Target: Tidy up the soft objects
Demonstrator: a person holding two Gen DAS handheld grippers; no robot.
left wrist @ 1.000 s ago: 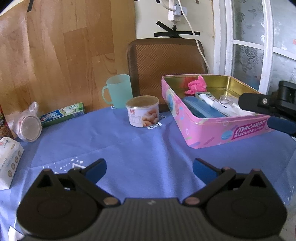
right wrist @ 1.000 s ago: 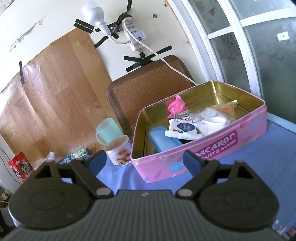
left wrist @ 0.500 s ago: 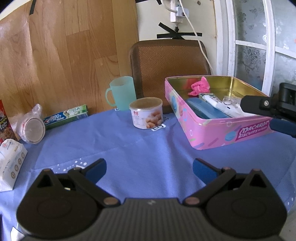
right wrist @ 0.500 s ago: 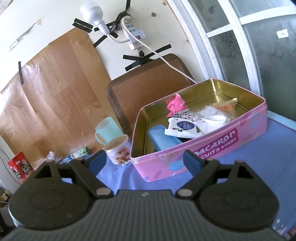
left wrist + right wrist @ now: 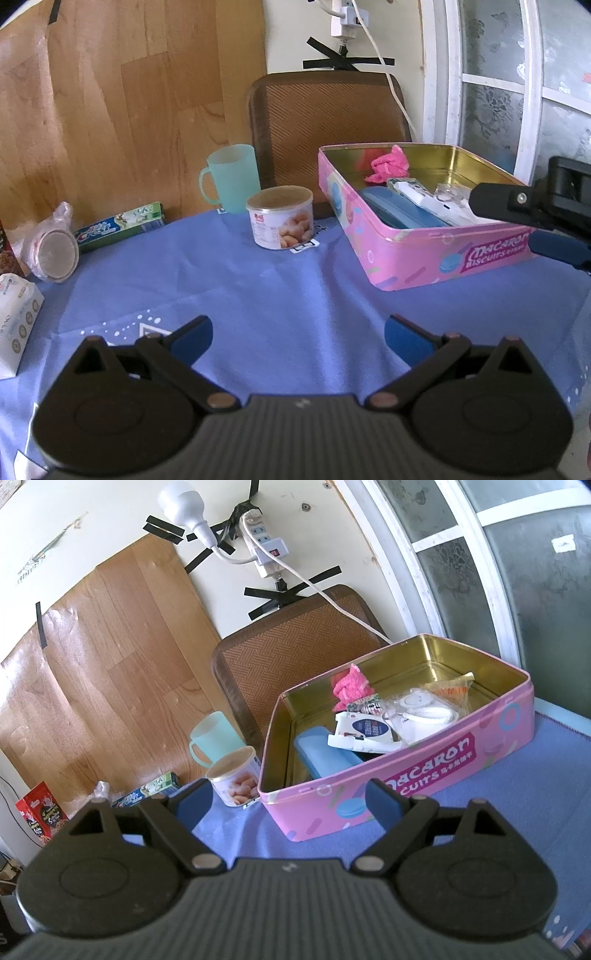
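Pink tin [image 5: 424, 775] walls enclose the pink cloth [image 5: 349, 688], which is seen bunched at the far-left corner, at about 12 o'clock from the right gripper [image 5: 288, 801] (the nearer tool, both sets of fingers spread and empty). From the left gripper [image 5: 297, 332] it lies at roughly 1 o'clock, no long axis being evident. Compared with a second ago, the tin is framed slightly nearer in the right view.

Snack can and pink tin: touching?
Apart. The left wrist view shows blue tablecloth between the snack can and the pink tin; the right wrist view agrees.
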